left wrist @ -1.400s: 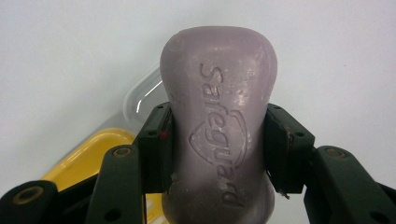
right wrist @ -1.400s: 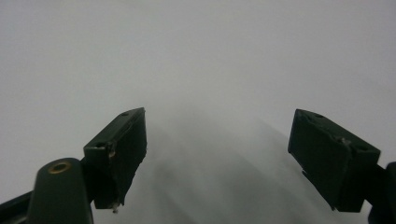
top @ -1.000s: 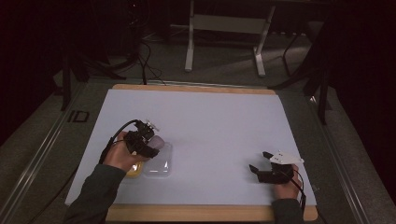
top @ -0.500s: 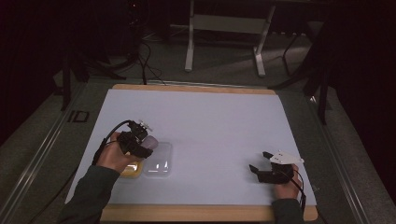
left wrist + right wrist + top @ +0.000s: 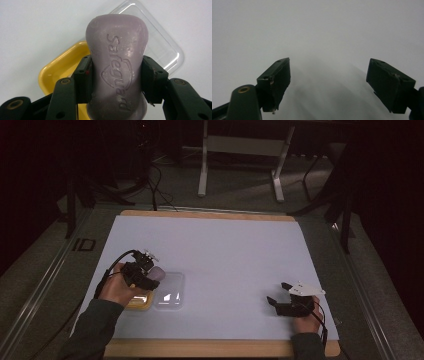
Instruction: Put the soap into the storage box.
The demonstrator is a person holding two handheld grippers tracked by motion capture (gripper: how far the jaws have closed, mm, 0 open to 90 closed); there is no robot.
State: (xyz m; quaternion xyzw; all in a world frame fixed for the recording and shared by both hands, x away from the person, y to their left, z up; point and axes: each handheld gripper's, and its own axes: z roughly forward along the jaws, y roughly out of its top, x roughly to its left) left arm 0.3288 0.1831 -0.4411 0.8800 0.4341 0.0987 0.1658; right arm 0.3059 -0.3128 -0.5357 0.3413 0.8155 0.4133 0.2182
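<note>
L hand-held gripper (image 5: 116, 82) clamped on purple soap (image 5: 116, 67) over yellow dish (image 5: 61, 72) w/ clear lid (image 5: 160, 50) beside; R (image 5: 328, 85) wide open, empty.

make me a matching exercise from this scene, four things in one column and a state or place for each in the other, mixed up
Things:
1. soap bar
2. yellow tray
3. clear lid
4. right gripper

States or places:
A. jaws apart, nothing between them
B. transparent, lying on the white mat beside the tray
C. purple, clamped between the left gripper's jaws
D. shallow dish on the mat, below the held bar

Pairs: 1-C, 2-D, 3-B, 4-A
</note>
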